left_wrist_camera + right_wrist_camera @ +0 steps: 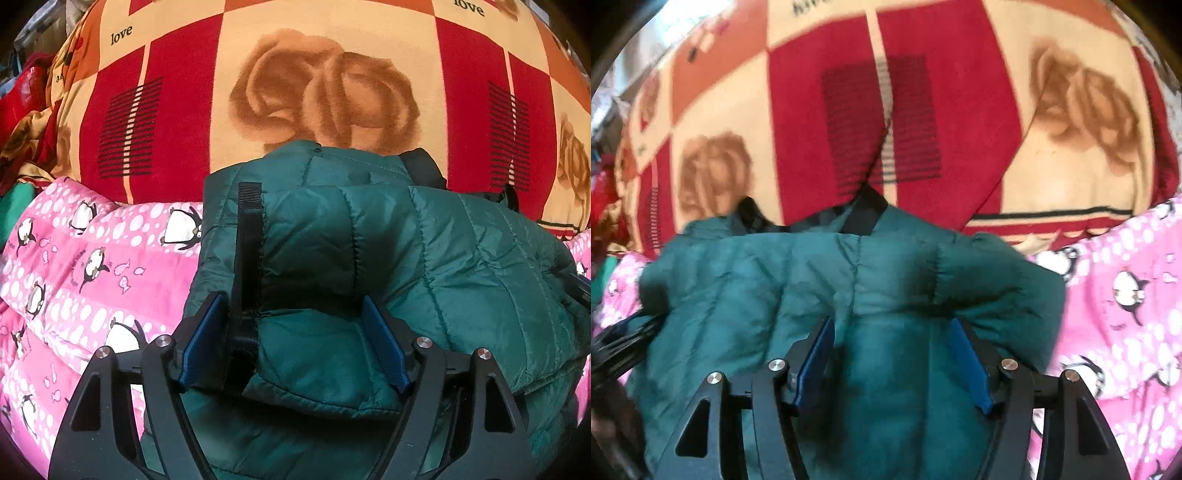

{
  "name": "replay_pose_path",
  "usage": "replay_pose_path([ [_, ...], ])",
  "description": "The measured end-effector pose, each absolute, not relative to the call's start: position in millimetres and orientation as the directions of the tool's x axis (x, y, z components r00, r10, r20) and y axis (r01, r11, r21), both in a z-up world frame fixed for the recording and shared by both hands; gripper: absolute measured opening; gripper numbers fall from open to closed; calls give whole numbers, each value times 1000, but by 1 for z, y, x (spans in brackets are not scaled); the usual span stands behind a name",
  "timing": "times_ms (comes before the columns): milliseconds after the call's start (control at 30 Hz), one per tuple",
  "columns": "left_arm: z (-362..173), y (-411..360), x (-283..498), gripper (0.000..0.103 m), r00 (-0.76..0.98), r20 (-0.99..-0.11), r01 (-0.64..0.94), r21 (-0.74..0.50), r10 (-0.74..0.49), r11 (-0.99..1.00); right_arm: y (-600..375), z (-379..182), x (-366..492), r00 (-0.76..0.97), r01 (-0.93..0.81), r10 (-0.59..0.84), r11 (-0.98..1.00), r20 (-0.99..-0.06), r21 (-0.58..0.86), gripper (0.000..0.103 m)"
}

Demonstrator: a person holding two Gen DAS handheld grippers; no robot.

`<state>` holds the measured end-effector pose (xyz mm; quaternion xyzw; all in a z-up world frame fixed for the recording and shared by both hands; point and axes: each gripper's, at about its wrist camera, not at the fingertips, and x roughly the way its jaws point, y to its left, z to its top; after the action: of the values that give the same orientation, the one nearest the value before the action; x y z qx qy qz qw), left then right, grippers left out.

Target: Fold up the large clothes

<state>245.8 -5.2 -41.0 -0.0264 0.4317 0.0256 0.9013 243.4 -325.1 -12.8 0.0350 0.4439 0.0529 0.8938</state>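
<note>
pink quilt (74,295) underlies green jacket (461,258); both downward-tilted tools (295,336) (892,354) straddle folds, grip unclear.

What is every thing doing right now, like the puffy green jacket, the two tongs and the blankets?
Green jacket: folded into a bundle, lying on the blankets.
Black strip: runs along the jacket's folded edge.
Left tongs: wide apart, straddling the jacket fold, pads not pressing it.
Right tongs: around a jacket ridge; grip unclear.
Pink penguin blanket: spread under the jacket.
Red rose blanket: spread behind.
</note>
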Motion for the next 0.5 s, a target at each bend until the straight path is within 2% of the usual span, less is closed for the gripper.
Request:
replay_pose_path([
  [133, -41, -5, 246, 78, 630, -776, -73, -24, 28, 997, -327, 6, 207, 615, -117, 161, 987, -772, 112, 63],
  [333, -41, -6, 244, 79, 636, -771, -77, -16, 37, 997, -319, -27, 197, 564, -124, 100, 992, -820, 35, 63],
  [500, -42, -6, 244, 80, 635, -771, -78, -5, 46, 997, -312, -43, 202, 539, -107, 87, 994, -838, 35, 63],
])
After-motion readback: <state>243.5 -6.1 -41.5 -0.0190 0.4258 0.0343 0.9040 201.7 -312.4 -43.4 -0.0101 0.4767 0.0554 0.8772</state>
